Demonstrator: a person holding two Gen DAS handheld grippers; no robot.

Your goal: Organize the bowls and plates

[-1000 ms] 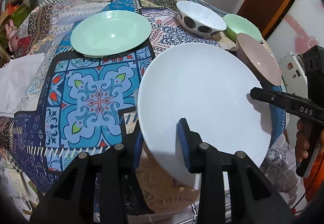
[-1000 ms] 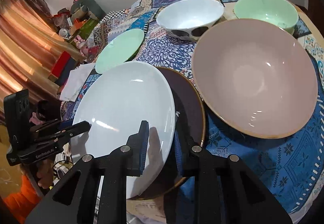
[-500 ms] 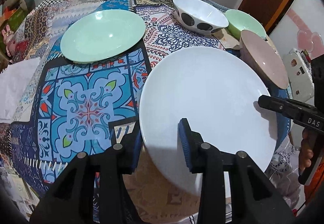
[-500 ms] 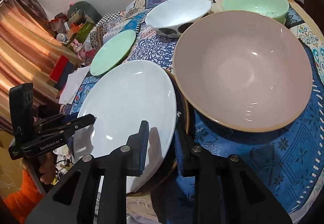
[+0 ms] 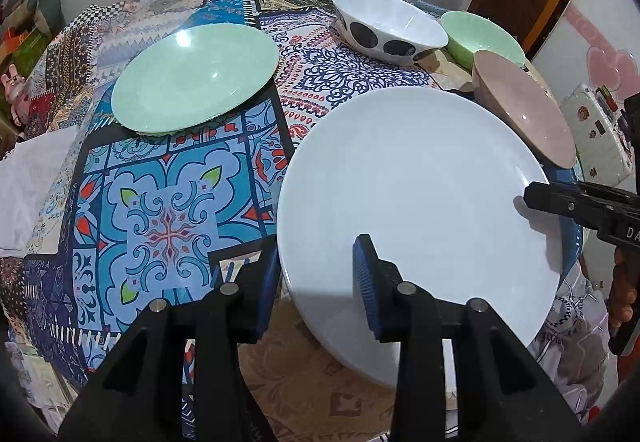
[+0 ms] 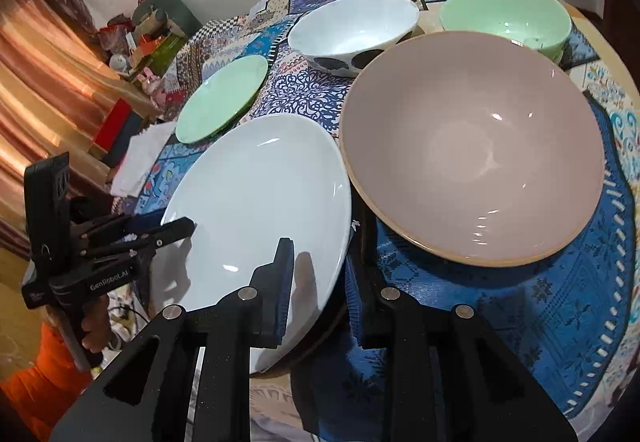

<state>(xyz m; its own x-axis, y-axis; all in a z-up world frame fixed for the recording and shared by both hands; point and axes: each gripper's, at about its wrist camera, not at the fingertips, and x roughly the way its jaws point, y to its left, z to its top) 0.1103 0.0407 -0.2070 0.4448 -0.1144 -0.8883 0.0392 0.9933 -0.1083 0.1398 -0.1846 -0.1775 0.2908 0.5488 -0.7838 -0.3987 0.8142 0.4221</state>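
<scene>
White plate (image 5: 416, 202) is up at the near edge of the table, tilted, partly overhanging the edge, its far rim close to the pink bowl (image 6: 472, 146).

R gripper (image 6: 320, 282): fingers narrow, clamped on the plate's rim, one pad on top, one underneath. L gripper (image 5: 316, 282): fingers straddle the opposite near rim, one pad over the face, the other outside the edge. Gap is fairly narrow, but can't tell whether the pads actually bite.

Step in hand, by judgement: two-handed carry of the white plate to stack it w/ the other plate. The green plate (image 5: 192, 78) lies flat on the patchwork cloth (image 5: 168, 226), well apart to the left, and is the likely target.

To do it well:
- Confirm L pads are seated on the rim before moving. Glazed rim looks slick, so a one-sided hold may let the plate pivot.
- Level the plate, move both hands together, same pace, no twist btw them.
- Clear the pink bowl's rim first, as it sits just beside the plate's far edge.
- Lower flat and centred over the green plate, release only once it rests.

Spotted white bowl (image 5: 388, 26) and green bowl (image 6: 504, 14) sit at the back, out of the path.
</scene>
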